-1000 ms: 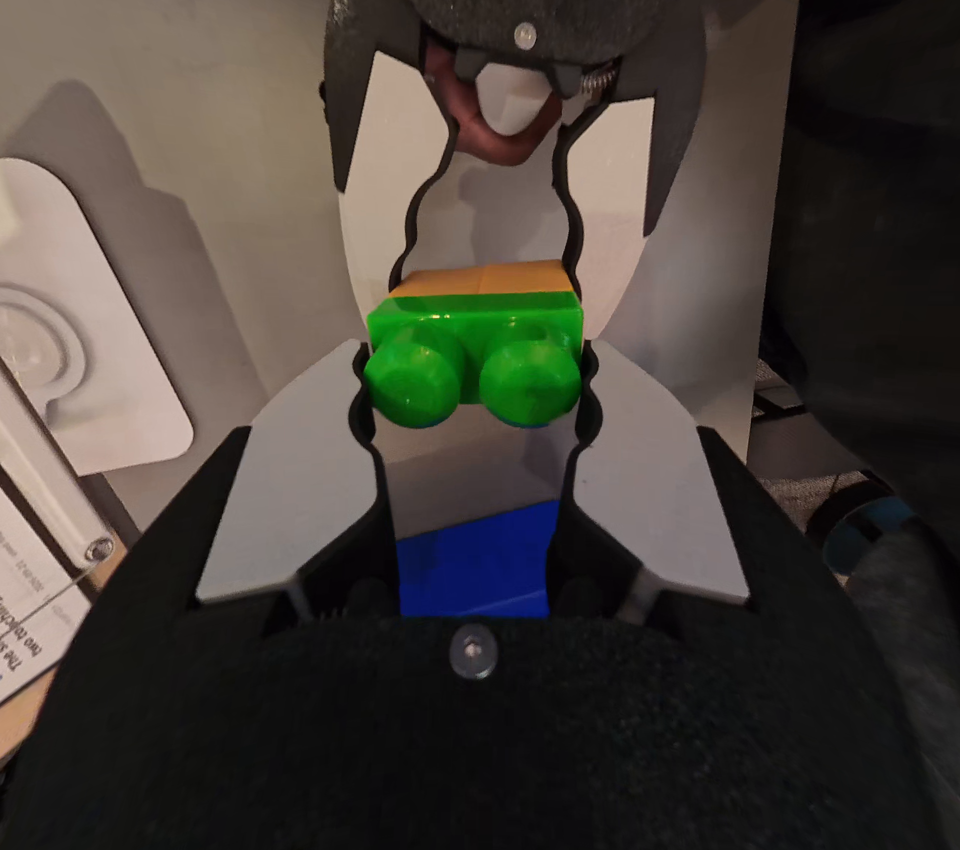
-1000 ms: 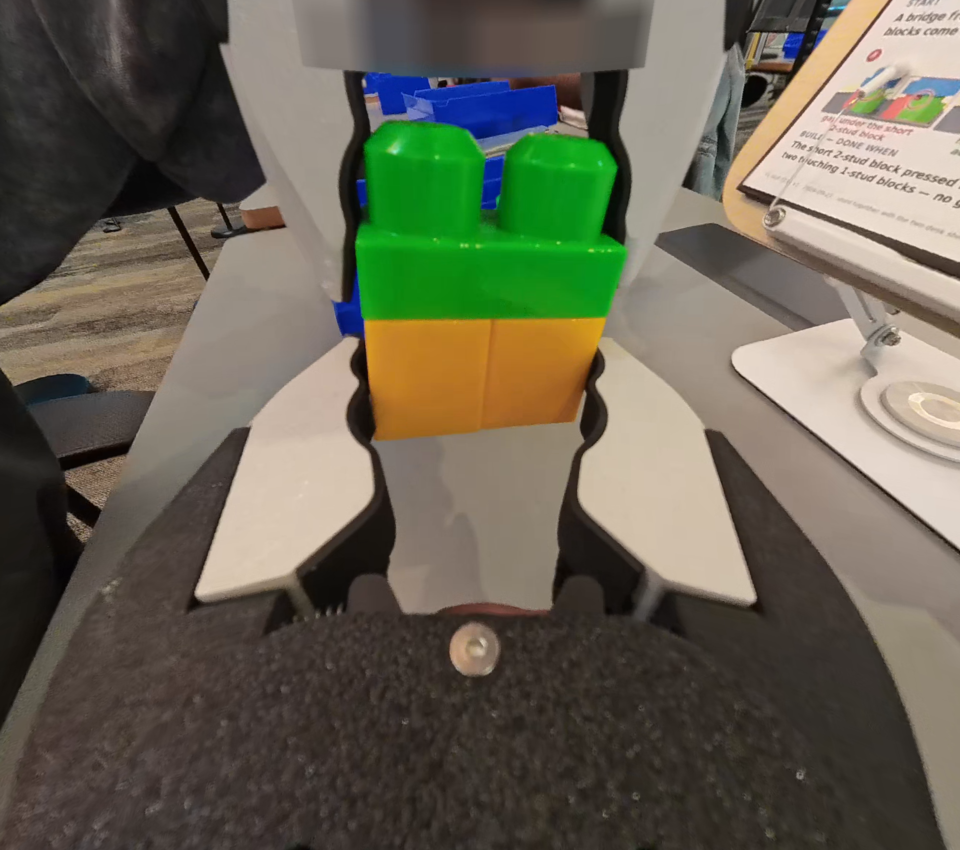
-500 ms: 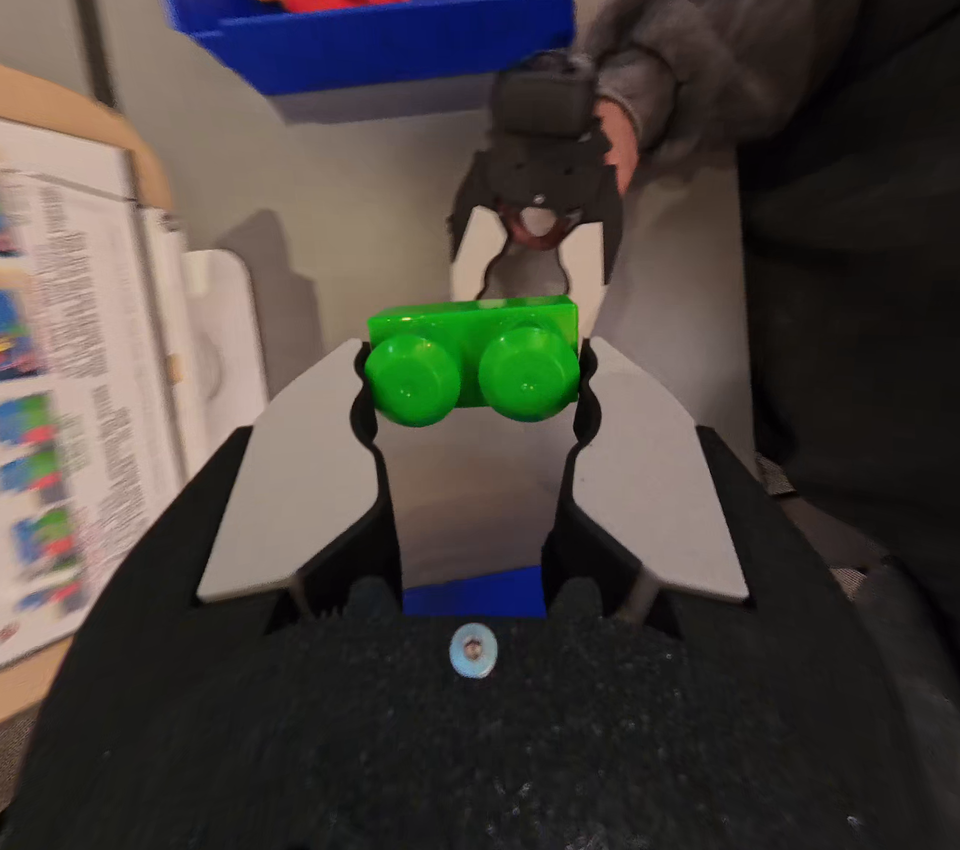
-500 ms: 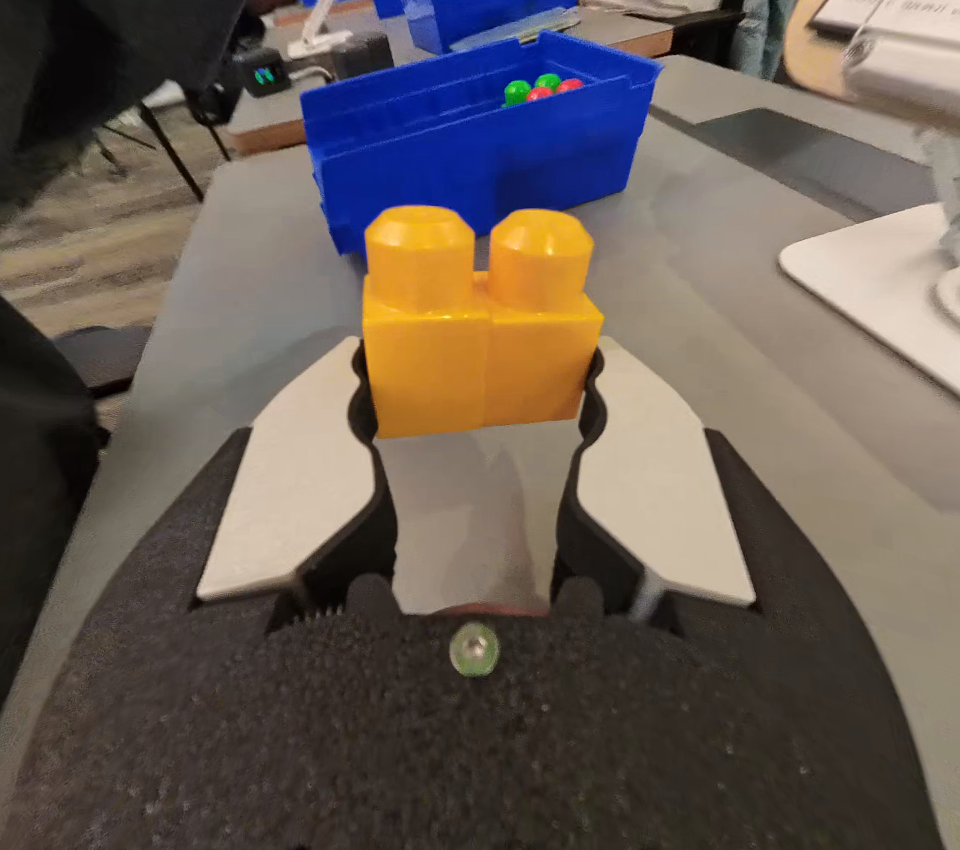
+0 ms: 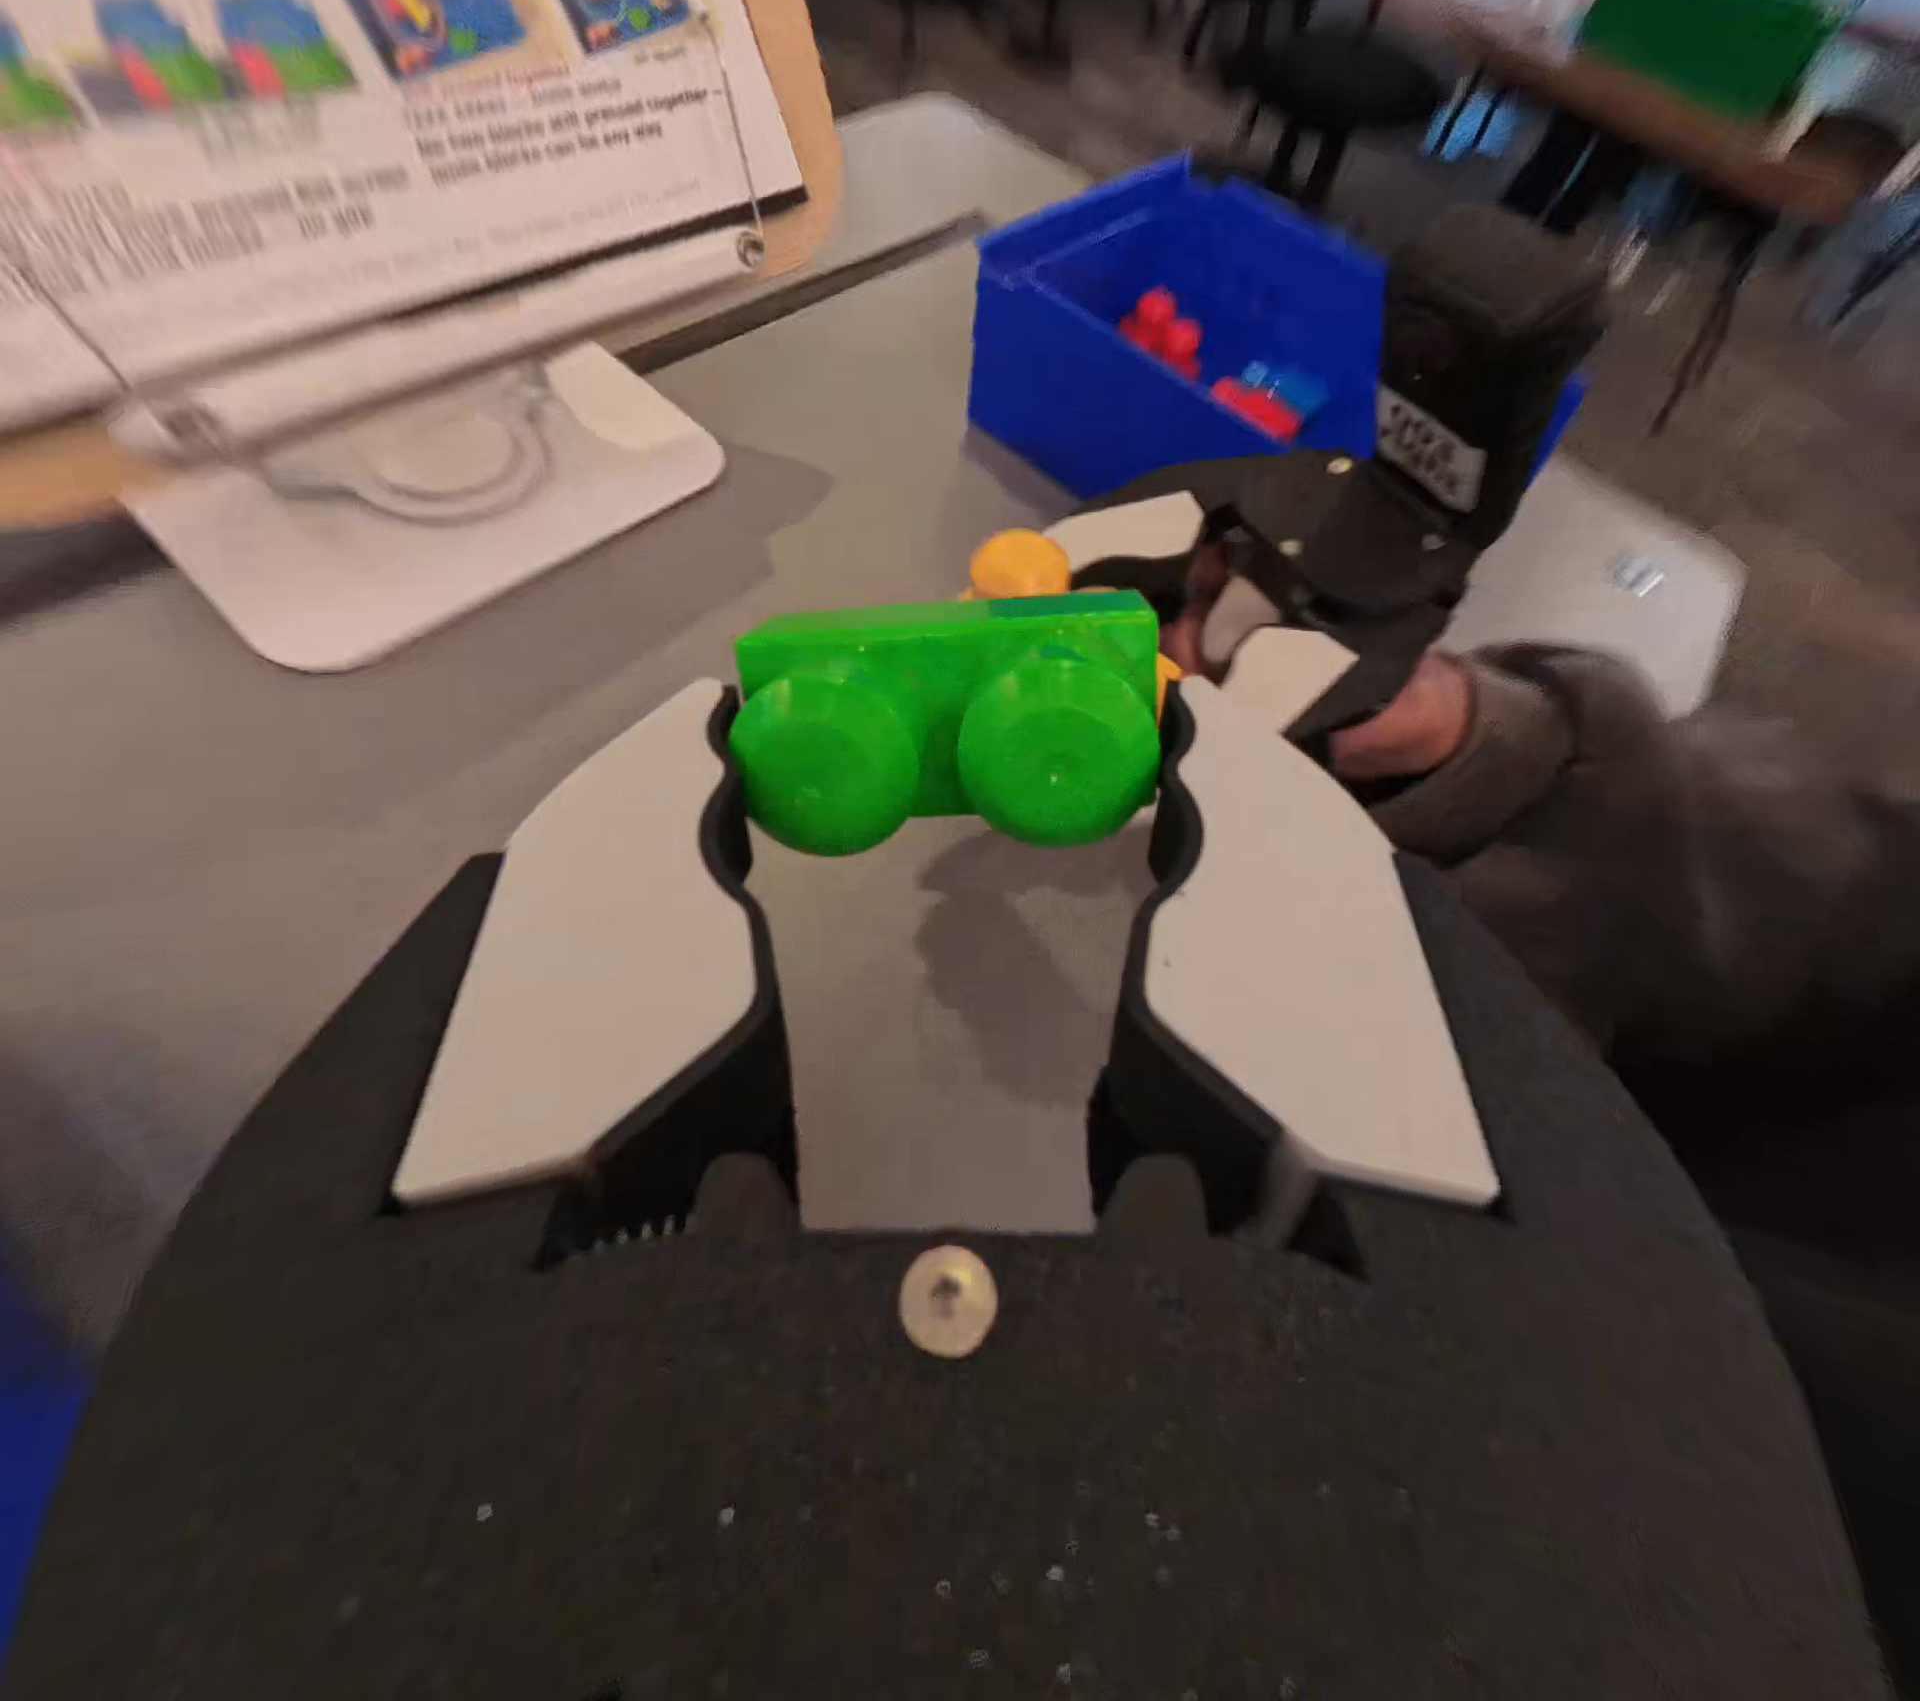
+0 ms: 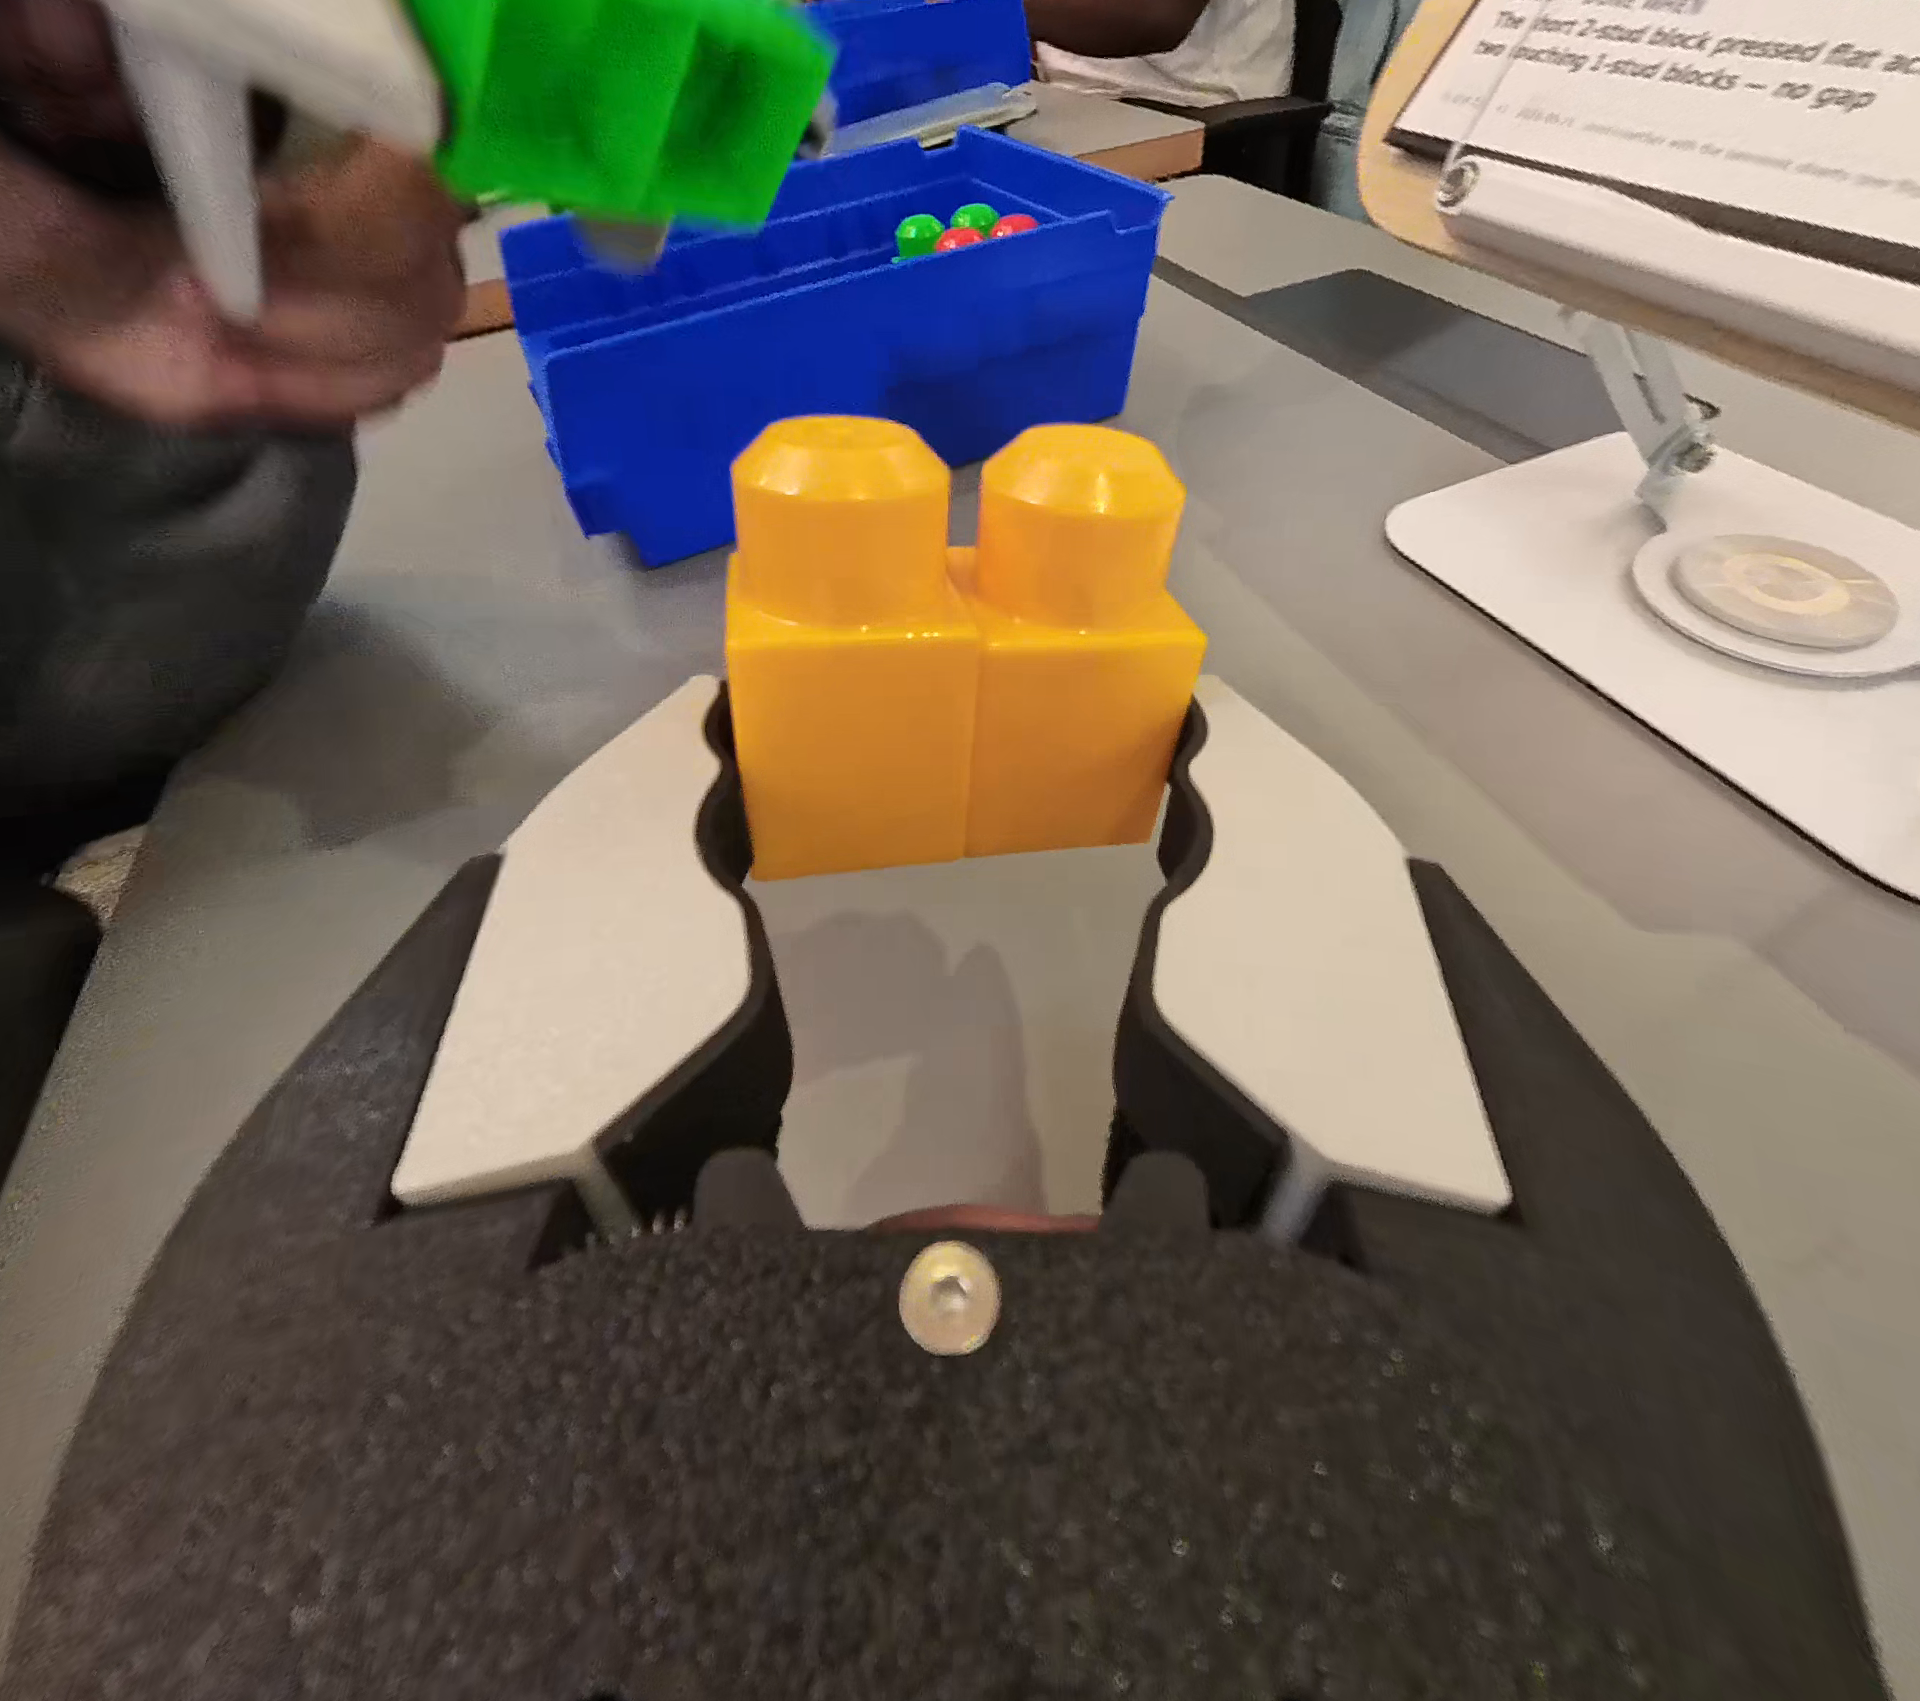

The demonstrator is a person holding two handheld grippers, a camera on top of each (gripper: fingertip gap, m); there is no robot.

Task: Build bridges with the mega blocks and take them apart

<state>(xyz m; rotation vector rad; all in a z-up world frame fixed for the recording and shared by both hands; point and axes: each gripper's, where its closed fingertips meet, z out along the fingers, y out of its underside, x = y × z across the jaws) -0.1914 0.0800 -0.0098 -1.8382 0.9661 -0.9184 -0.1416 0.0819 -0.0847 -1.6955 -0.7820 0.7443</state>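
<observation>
Now the left gripper (image 5: 951, 742) pinches the green block (image 5: 945, 716), pulled off the yellow blocks (image 6: 961, 664) the right gripper (image 6: 956, 778) clamps: bridge apart, bin (image 6: 831, 363) at 12 o'clock.

A second ago your green block (image 5: 945, 716) sat pressed on the two yellow blocks (image 6: 961, 664); now they are apart. Your left gripper (image 5: 948, 752) clamps only the green block, raised and tilted at the upper left of the right wrist view. Your right gripper (image 6: 956, 768) grips the yellow pair alone, studs bare. The blue bin (image 6: 831, 342), earlier hidden behind the stack, shows beyond them on the table (image 6: 1351, 716).
</observation>
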